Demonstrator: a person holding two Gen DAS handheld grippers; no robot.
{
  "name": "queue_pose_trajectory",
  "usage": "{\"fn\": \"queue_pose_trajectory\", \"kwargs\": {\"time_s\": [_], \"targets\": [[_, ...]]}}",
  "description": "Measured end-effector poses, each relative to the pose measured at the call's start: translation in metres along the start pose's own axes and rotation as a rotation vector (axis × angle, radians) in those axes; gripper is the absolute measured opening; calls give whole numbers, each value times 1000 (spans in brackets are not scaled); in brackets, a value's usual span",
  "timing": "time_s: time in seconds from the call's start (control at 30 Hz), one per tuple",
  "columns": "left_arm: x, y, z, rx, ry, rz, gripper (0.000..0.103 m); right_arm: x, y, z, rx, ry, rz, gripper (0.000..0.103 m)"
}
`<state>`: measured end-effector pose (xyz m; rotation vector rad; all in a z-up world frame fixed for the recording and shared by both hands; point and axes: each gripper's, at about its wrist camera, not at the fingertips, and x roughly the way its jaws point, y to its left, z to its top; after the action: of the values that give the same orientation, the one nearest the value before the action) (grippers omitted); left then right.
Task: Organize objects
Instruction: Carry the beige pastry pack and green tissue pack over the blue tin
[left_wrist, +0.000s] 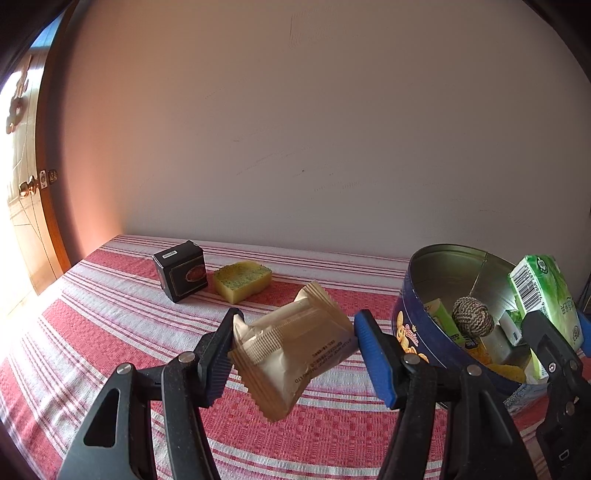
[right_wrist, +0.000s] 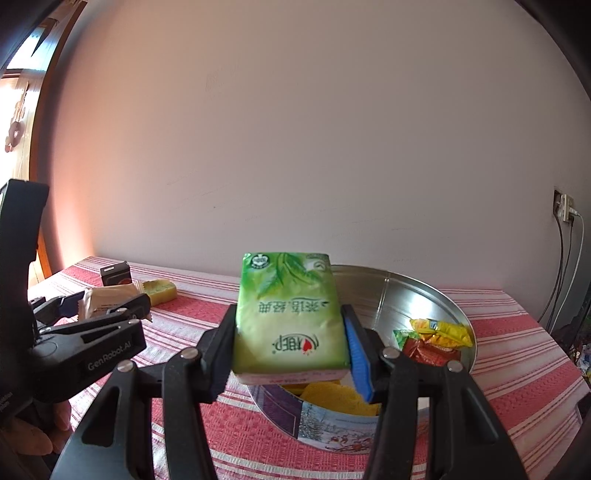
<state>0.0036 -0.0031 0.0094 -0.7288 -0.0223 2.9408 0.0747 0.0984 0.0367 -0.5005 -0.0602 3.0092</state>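
Observation:
My left gripper (left_wrist: 293, 345) is shut on a beige snack packet (left_wrist: 291, 347) and holds it above the striped cloth, left of the round blue tin (left_wrist: 410, 325). My right gripper (right_wrist: 290, 341) is shut on a green tissue pack (right_wrist: 288, 314) and holds it over the tin's near rim (right_wrist: 424, 288). The tissue pack also shows in the left wrist view (left_wrist: 546, 295), at the tin's right side. Inside the tin lie a knotted rope ball (left_wrist: 473, 316), a green packet (left_wrist: 443, 319) and several coloured snack packets (right_wrist: 432, 338).
A black box (left_wrist: 181, 271) and a yellow-green sponge (left_wrist: 242, 280) sit at the back left of the red striped tablecloth (left_wrist: 110, 332), close to the wall. A wooden door (left_wrist: 22, 192) is at far left. Cables hang from a wall socket (right_wrist: 565, 210) at right.

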Motion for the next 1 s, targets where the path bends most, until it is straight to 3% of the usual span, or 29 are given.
{"fn": "queue_pose_trajectory", "kwargs": {"time_s": [1.0], "targets": [[0,-70,17,61,-51,-118,64,3,-87,8,80,-30,-142,54]]}}
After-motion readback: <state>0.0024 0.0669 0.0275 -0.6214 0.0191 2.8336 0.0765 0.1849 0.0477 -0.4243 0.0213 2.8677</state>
